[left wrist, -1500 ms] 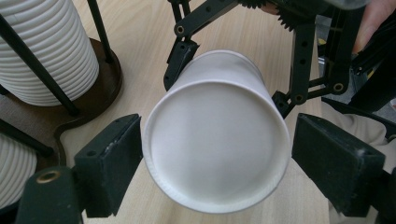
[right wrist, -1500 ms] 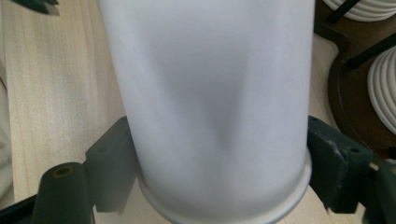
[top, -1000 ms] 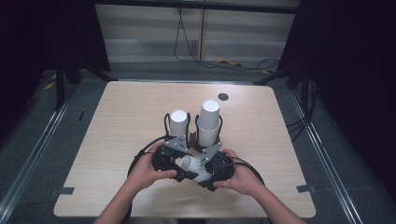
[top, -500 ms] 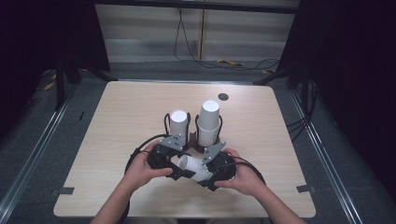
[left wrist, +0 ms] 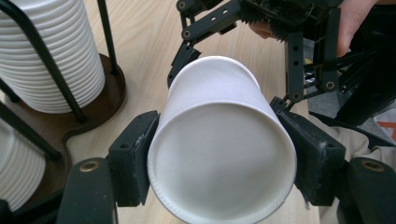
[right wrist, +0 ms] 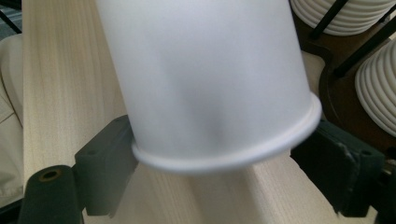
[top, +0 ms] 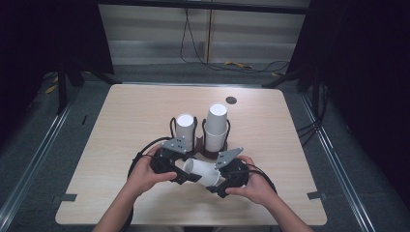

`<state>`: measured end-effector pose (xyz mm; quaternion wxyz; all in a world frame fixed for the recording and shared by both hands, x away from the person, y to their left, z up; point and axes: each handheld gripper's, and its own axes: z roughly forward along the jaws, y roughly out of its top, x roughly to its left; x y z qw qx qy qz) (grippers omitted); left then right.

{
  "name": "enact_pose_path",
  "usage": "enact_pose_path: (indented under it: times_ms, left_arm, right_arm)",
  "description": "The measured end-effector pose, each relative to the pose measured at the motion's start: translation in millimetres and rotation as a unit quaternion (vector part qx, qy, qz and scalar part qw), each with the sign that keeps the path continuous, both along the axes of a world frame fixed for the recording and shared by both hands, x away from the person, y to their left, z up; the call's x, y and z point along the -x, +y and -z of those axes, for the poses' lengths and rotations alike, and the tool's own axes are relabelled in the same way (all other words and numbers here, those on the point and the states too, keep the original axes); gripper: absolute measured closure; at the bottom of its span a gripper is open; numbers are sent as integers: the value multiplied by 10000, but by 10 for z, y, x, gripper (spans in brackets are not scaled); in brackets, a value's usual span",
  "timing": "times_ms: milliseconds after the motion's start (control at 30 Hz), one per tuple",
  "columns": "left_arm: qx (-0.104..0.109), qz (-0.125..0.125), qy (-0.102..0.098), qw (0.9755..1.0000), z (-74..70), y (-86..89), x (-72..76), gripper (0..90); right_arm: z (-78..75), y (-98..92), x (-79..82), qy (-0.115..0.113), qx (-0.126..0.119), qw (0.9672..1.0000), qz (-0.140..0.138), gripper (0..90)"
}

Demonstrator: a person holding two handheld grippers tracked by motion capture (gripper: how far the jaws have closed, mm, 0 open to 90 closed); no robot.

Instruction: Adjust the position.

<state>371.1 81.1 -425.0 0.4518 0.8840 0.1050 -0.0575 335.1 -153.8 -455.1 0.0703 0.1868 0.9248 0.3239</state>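
- The table (top: 121, 121) spans the middle of the high view.
- Two cup stacks (top: 215, 126) stand at centre in their rack.
- Your left gripper (left wrist: 219, 182) clamps the paper cup (top: 203, 172), lower centre.
- Your right gripper (right wrist: 233, 182) has just been opening; its jaws flank the cup's rim, apparently released.

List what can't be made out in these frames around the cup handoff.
- Cup in right tool view: motion-blurred, top cut off by the frame edge; contact with the pads unclear.
- Inside of the cup in left tool view: hidden, its closed base faces the camera.
- Cup stacks in high view: too small to count the cups.
- Dark round mark on the table, high view: too small to identify.
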Motion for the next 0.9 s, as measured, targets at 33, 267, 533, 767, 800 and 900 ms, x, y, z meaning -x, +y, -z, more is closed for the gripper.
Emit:
enact_pose_path:
  times_ms: [33,267,533,767,800,900]
  left_arm:
    - [-11,-4,5,10000,0,2,1,323]
    - [-5,-51,-5,10000,-26,35,-6,323]
    - [153,-74,13,9999,-55,49,-6,324]
    - [190,-119,29,9997,-55,59,-12,328]
    - [217,-117,51,9997,-46,54,-14,329]
    - [176,-95,38,9998,-48,42,-7,340]
  right_arm:
    - [5,-12,6,17,-17,10000,40,154]
    - [55,-93,24,-27,-230,9994,246,143]
    - [115,-166,43,-4,-460,9981,419,140]
    - [154,-197,78,-52,-731,9960,508,149]
    - [159,-196,82,-64,-768,9958,497,154]
    - [160,-182,87,-32,-699,9965,463,154]
